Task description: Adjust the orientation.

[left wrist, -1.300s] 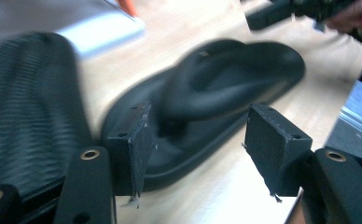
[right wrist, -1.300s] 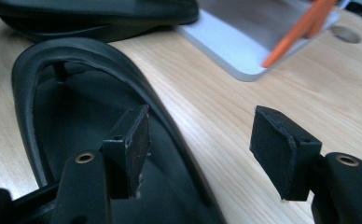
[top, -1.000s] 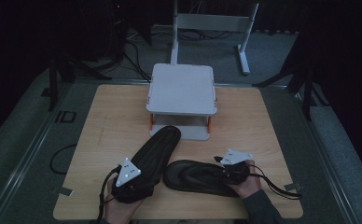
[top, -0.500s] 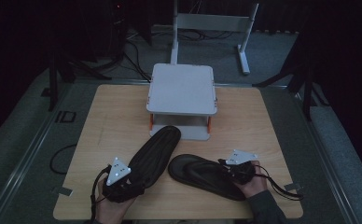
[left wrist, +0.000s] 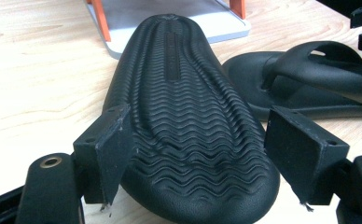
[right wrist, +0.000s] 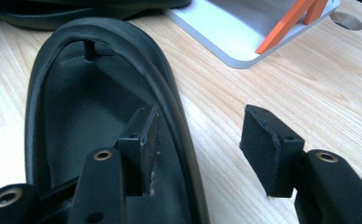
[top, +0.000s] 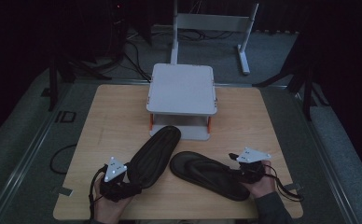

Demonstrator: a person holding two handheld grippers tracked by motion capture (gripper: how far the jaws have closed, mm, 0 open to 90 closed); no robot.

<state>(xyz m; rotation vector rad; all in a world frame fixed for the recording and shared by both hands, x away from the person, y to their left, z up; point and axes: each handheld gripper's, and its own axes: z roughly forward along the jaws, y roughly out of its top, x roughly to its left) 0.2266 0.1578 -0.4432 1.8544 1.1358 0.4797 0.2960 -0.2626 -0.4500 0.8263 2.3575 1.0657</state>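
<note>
Black rubber, two sandals near the table's front edge. Left tongs (top: 123, 184) have just been opening – apart, straddling the heel of the sole-up sandal (top: 153, 154), pads not pressing. Right tongs (top: 245, 171), also just opened, stand apart over the rim of the strap-up sandal (top: 209, 173). Looks like release/regrip step; next needs a firm clamp, prob. toward the grey rack (top: 183, 88).

I could read just two letters, "ID", in pale print on the dark floor mat (top: 66, 116) left of the table (top: 109, 116).
</note>
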